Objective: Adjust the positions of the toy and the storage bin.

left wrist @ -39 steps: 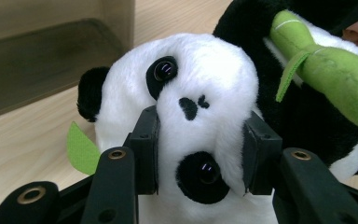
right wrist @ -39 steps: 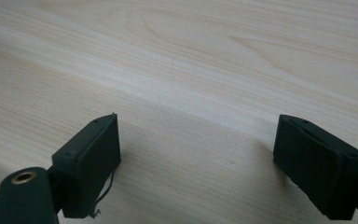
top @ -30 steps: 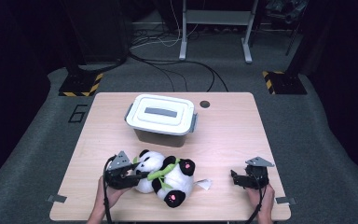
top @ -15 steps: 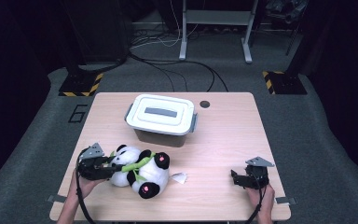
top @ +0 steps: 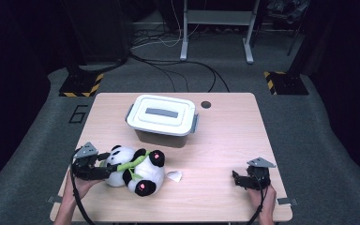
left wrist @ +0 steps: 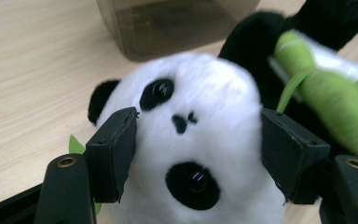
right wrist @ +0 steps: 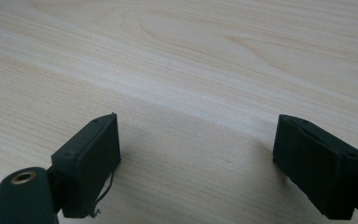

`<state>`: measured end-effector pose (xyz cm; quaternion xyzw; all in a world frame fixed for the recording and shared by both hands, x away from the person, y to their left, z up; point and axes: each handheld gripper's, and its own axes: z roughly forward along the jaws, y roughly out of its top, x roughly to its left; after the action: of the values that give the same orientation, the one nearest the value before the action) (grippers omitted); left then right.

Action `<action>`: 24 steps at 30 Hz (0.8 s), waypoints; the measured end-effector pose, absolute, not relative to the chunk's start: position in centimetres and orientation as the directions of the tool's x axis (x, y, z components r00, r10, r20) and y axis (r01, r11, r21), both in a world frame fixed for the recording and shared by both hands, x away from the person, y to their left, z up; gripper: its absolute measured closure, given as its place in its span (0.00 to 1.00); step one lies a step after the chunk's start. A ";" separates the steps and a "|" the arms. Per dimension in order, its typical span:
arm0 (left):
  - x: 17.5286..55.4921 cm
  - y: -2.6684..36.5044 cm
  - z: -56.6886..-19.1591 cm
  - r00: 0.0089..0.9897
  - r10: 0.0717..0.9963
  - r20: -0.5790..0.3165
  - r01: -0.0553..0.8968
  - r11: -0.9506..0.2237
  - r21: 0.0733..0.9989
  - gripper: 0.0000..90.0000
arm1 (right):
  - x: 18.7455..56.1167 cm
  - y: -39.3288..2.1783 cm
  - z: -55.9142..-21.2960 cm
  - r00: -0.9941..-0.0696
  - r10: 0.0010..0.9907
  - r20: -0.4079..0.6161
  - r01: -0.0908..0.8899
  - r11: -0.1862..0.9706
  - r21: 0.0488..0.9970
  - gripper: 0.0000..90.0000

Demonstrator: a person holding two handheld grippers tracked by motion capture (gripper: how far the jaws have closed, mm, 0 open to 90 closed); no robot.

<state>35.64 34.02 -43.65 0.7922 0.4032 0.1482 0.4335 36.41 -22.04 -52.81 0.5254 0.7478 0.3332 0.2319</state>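
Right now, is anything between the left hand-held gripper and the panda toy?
No. The left hand-held gripper has the panda toy's head between its jaws, which have just been opening; the left pad touches the fur, the right stands slightly off it. Nothing else lies between them.

Fluffy plush panda — matt pale wood-grain table

Panda before lidded box, left on table.

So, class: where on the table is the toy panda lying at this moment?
In the high view the toy panda lies near the table's front left edge, in front of the lidded box, its head between the left gripper's jaws.
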 end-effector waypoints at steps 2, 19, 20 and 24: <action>35.0 34.1 -42.4 0.619 0.771 -0.149 0.497 -0.238 0.834 0.36 | 36.4 -22.0 -52.8 -0.341 0.940 0.004 0.631 0.226 0.742 0.15; 34.1 27.2 -44.9 0.635 0.762 -0.128 0.533 -0.313 0.786 0.59 | 36.4 -22.0 -52.8 -0.339 0.941 0.003 0.631 0.225 0.742 0.16; 33.9 27.0 -45.0 0.640 0.761 -0.112 0.523 -0.324 0.788 0.63 | 36.4 -22.0 -52.8 -0.339 0.941 0.003 0.631 0.225 0.742 0.16; 33.8 27.4 -44.8 0.665 0.741 -0.093 0.502 -0.352 0.790 0.79 | 36.4 -22.0 -52.8 -0.337 0.941 0.004 0.632 0.223 0.742 0.16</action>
<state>33.75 27.41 -44.82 0.8097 0.3841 0.1421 0.4204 36.40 -22.04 -52.80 0.5267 0.7467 0.3332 0.2323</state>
